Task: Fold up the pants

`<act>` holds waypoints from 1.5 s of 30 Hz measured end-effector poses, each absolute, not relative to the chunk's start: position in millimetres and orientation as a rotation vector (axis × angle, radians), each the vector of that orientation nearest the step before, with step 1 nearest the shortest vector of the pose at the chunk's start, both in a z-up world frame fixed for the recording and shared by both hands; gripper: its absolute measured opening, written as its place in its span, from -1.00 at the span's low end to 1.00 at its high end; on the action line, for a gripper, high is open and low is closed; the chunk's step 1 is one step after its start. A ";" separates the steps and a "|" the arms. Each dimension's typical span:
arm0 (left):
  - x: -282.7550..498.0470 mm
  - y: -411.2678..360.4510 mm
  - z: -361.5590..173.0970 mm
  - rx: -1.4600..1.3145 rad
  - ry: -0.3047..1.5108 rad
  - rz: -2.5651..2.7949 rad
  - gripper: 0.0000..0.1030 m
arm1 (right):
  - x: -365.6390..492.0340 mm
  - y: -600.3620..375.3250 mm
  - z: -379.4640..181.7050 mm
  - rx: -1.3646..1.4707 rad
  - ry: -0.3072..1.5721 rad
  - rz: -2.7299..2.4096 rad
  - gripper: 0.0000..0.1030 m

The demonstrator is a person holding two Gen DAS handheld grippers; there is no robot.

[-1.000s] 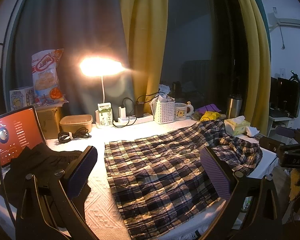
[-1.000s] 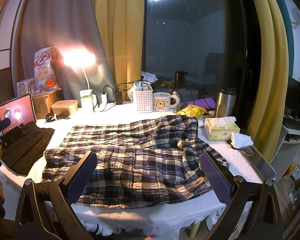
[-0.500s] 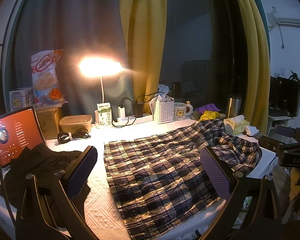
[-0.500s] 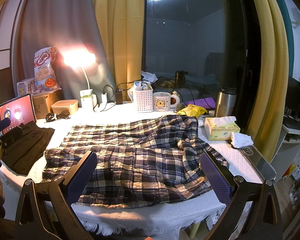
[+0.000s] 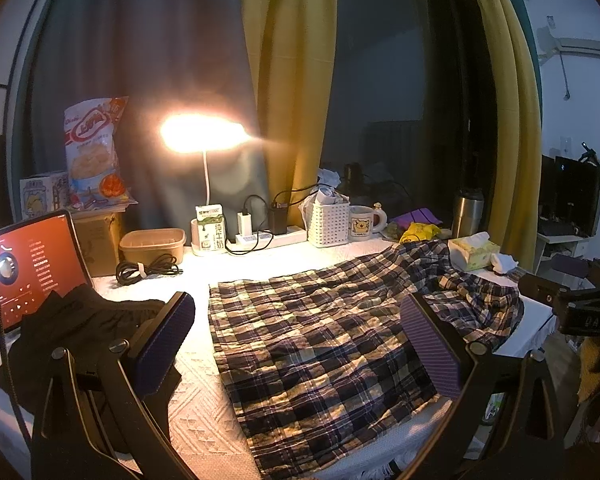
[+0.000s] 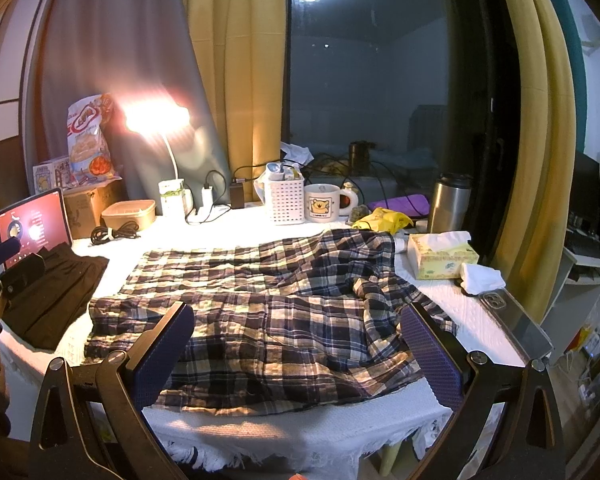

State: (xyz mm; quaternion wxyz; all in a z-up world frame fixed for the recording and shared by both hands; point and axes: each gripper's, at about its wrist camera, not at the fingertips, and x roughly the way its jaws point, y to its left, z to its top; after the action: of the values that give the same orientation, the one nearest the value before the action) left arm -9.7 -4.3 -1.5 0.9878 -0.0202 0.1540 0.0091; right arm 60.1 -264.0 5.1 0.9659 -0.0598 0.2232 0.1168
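One plaid pants (two grippers apart)

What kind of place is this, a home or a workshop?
Most likely a room in a home, at night. Plaid pants lie on a cloth-covered table by a curtained window, among a lit desk lamp, a cartoon mug and a tissue box.

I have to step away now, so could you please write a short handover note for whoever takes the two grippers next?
Left gripper: open, empty, above the table's near edge.
Right gripper: open, empty, also held clear of the cloth.
Plaid pants: spread flat on the white tablecloth, right end bunched near the tissue box.
Black garment: lying at the left by the tablet.
Done: pants laid out.
Left: every fold.
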 end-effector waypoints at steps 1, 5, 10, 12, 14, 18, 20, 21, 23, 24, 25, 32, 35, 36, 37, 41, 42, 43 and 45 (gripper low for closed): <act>-9.9 -3.7 -2.0 -0.043 0.308 0.018 0.97 | 60.0 -263.1 4.5 -0.123 0.451 0.238 1.00; 1.0 1.1 -10.5 -0.034 0.347 0.018 0.97 | 65.9 -262.1 1.7 -0.145 0.457 0.237 1.00; 31.5 22.6 -29.7 -0.030 0.443 0.060 0.97 | 99.0 -270.9 -5.7 -0.147 0.501 0.216 1.00; 46.8 35.7 -36.1 -0.034 0.477 0.082 0.97 | 116.5 -273.6 -11.5 -0.141 0.525 0.210 1.00; 64.7 48.9 -42.6 -0.050 0.527 0.106 0.97 | 134.1 -274.2 -18.0 -0.134 0.547 0.210 1.00; 102.3 71.3 -50.6 -0.069 0.597 0.144 0.97 | 171.5 -272.1 -27.5 -0.121 0.581 0.219 1.00; 124.6 79.9 -54.5 -0.069 0.622 0.148 0.97 | 190.7 -271.8 -28.0 -0.119 0.586 0.224 1.00; 134.1 83.6 -57.4 -0.076 0.638 0.150 0.97 | 200.5 -271.8 -27.7 -0.123 0.588 0.223 1.00; 158.3 93.9 -67.0 -0.111 0.697 0.136 0.96 | 219.0 -271.3 -26.8 -0.127 0.591 0.223 1.00; 170.2 98.8 -72.5 -0.135 0.722 0.119 0.96 | 227.8 -272.5 -26.1 -0.123 0.593 0.226 1.00; 181.4 102.6 -77.1 -0.146 0.746 0.116 0.95 | 238.6 -274.2 -25.2 -0.118 0.597 0.230 1.00; 254.3 113.4 -101.2 -0.110 0.863 0.111 0.80 | 310.3 -289.9 -25.2 -0.112 0.628 0.209 1.00; 275.0 115.3 -113.6 -0.087 0.903 0.111 0.80 | 342.5 -301.7 -26.5 -0.096 0.654 0.201 1.00; 280.8 114.3 -118.1 -0.066 0.917 0.116 0.80 | 353.7 -305.7 -28.1 -0.091 0.666 0.198 1.00; 285.7 114.0 -122.4 -0.057 0.929 0.116 0.80 | 362.6 -309.0 -30.0 -0.085 0.676 0.196 1.00; 299.5 114.7 -132.8 -0.082 0.960 0.077 0.62 | 394.1 -312.7 -46.3 -0.066 0.742 0.192 1.00; 301.7 112.9 -133.2 -0.063 0.950 0.085 0.59 | 399.6 -311.9 -50.8 -0.059 0.755 0.194 0.98; 303.0 110.7 -133.0 -0.055 0.943 0.081 0.55 | 404.6 -310.6 -55.0 -0.053 0.763 0.201 0.89; 305.9 108.3 -131.4 -0.059 0.927 0.074 0.18 | 412.6 -302.4 -63.3 -0.065 0.790 0.223 0.83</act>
State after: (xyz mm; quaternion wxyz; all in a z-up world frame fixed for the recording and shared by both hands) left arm 305.9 108.3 -131.4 0.8933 -0.0283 0.4471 0.0359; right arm 412.6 -302.4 -63.3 0.9164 -0.0315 0.3840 0.1084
